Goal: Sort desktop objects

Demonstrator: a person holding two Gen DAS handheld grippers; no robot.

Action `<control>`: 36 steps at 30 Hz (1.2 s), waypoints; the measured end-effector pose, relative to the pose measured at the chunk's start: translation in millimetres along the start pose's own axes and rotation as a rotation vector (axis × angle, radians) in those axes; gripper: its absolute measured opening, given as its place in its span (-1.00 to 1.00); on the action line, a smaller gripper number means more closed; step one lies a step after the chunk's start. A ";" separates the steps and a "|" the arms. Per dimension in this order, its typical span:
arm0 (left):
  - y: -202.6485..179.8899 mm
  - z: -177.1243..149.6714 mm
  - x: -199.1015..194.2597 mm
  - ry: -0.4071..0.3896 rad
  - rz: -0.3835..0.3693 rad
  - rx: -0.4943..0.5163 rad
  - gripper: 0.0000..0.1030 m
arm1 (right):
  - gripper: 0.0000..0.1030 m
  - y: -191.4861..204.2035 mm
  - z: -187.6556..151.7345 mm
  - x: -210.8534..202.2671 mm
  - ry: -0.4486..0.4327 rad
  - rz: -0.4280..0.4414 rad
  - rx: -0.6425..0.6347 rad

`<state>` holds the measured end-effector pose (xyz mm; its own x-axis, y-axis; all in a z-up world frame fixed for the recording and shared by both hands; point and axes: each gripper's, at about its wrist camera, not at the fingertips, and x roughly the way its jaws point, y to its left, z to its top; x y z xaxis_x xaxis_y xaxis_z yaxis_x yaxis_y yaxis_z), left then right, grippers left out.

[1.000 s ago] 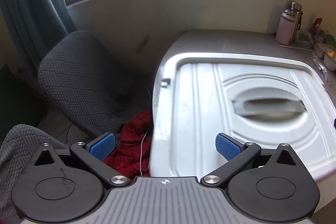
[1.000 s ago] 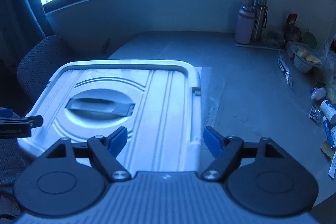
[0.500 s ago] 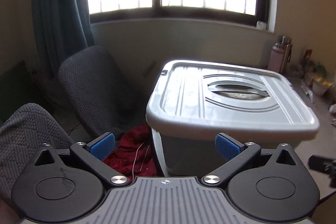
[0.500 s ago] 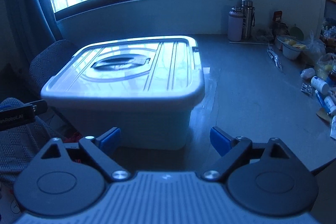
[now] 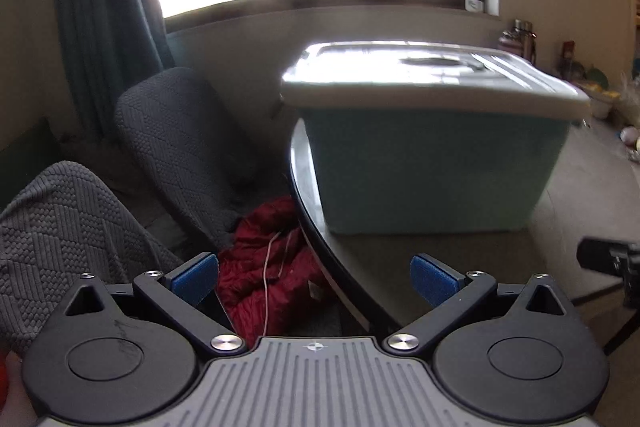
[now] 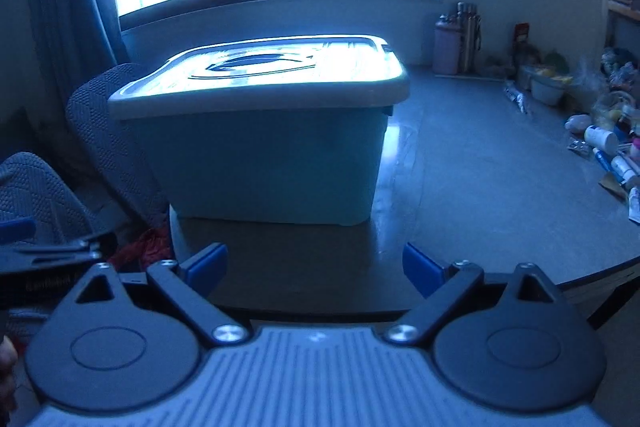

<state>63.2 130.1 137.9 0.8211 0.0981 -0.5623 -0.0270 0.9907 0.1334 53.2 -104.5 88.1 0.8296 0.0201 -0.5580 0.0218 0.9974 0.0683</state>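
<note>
**Lidded bin at the tabletop's left edge, both grippers released**

Left wrist view: the left gripper (image 5: 314, 277) is spread wide, empty, before the lidded bin (image 5: 432, 171) at the tabletop (image 5: 580, 211) edge.

Right wrist view: the right gripper (image 6: 316, 267) is likewise released; small bottles (image 6: 600, 137) are seen at the right edge

The storage bin (image 5: 436, 171) is smeared by motion in the left wrist view, so the handle recess in its lid (image 5: 432, 75) cannot be made out, and its closed lid hides whatever lies inside. In the right wrist view the small bottles and tubes (image 6: 608, 155) at the table's right edge are too small and dim to identify, and the frame cuts some off. The left gripper (image 6: 44, 259) shows there only as a dark sliver at the left border.
</note>
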 end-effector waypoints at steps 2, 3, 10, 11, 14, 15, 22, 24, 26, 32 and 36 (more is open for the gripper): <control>1.8 -5.7 -0.7 -0.006 -0.003 -0.004 1.00 | 0.86 1.3 -2.4 0.0 -0.005 -0.006 0.001; 2.2 -7.8 -0.9 -0.011 -0.005 -0.006 1.00 | 0.87 2.0 -4.5 -1.5 -0.015 -0.009 0.007; -4.4 -13.4 5.2 -0.026 -0.016 0.022 1.00 | 0.89 4.1 -11.6 -3.4 -0.045 -0.021 0.007; -5.4 -14.0 5.9 -0.030 -0.018 0.026 1.00 | 0.90 3.8 -12.5 -3.4 -0.049 -0.022 0.008; -9.3 -12.1 9.9 -0.034 -0.020 0.033 1.00 | 0.90 3.2 -14.4 -2.2 -0.053 -0.026 0.008; -9.8 -11.6 11.7 -0.032 -0.021 0.031 1.00 | 0.90 3.6 -15.8 -1.9 -0.049 -0.027 0.011; -9.0 -12.5 18.6 -0.023 -0.027 0.001 1.00 | 0.91 4.1 -23.4 -1.0 -0.048 -0.018 -0.001; -9.5 -12.2 19.5 -0.022 -0.033 -0.001 1.00 | 0.91 3.8 -24.1 -0.7 -0.047 -0.016 0.003; -10.9 -11.7 19.7 -0.025 -0.038 0.003 1.00 | 0.91 3.5 -24.4 -0.8 -0.048 -0.012 0.007; -13.8 -11.8 21.1 -0.021 -0.050 0.008 1.00 | 0.91 5.8 -23.4 -1.0 -0.054 -0.009 0.002; -13.8 -12.3 22.7 -0.014 -0.056 -0.004 1.00 | 0.91 7.0 -23.1 0.0 -0.053 -0.008 0.001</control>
<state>75.1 119.8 113.3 0.8293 0.0411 -0.5572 0.0173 0.9949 0.0991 40.4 -95.9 69.5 0.8576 0.0082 -0.5143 0.0295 0.9974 0.0651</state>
